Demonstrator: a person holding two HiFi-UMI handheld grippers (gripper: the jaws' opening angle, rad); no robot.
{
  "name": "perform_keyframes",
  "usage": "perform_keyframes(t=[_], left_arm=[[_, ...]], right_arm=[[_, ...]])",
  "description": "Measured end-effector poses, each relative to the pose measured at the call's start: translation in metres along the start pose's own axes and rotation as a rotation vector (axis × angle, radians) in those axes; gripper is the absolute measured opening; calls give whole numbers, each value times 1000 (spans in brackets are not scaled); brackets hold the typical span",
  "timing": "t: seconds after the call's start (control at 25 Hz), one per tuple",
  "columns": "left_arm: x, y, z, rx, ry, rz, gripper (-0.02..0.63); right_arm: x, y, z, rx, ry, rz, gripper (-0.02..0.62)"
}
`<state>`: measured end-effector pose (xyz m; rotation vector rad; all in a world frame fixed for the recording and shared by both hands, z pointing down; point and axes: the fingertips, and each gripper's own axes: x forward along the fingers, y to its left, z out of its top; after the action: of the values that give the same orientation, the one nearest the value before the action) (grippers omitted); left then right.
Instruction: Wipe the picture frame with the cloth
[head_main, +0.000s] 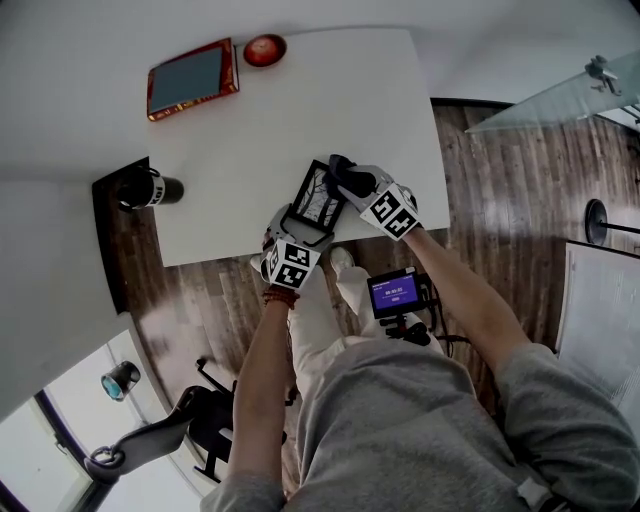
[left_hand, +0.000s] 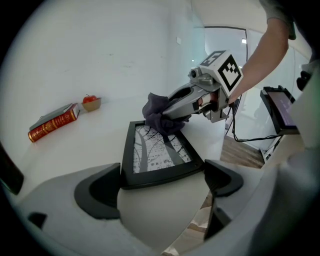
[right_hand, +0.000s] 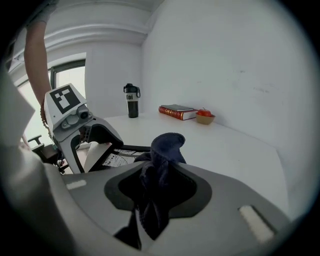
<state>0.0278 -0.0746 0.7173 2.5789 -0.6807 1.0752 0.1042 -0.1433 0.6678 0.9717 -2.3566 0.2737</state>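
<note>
Where the white tabletop ends nearest the person, the black frame lies with its print of dark branches facing up. The left claw has its two jaws set against the frame's near end, one pad at each corner, so it holds the frame across its width. The right claw points in from the person's right and is closed tight on a dark cloth, which is bunched between the jaws and sticks out past their tips. In the left gripper view the bunched cloth touches the far end of the frame, over the glass and the far rail. The two claws face each other across the frame, close but not touching.

Well apart from them, at the far side of the tabletop, a red book lies flat, and just beside it stands a small bowl with something red in it. A black bottle stands upright at the tabletop's left edge. Below the near edge, by the person's legs, a small lit screen sits on a stand above the wooden floor.
</note>
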Motion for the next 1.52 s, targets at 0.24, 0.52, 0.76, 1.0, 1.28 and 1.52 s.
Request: perform_keyframes(t=[0.24, 0.52, 0.76, 1.0, 1.28, 1.52], left_arm=[[0, 1, -1, -3, 2, -1, 525], [1, 1, -1, -5, 5, -5, 525], [1, 1, -1, -6, 9, -6, 525], [2, 1, -2, -7, 10, -7, 525], [2, 2, -1, -7, 9, -6, 525], [3, 2, -1, -10, 13, -8, 526]], right_arm=[[-1, 11, -2, 68, -6, 10, 121], [0, 34, -6, 128, -5, 56, 121], [0, 54, -5, 118, -3, 113, 121], [2, 72, -5, 96, -4, 185, 121], [2, 88, -4, 140, -5, 270, 120], [4, 99, -2, 181, -1, 337, 118]])
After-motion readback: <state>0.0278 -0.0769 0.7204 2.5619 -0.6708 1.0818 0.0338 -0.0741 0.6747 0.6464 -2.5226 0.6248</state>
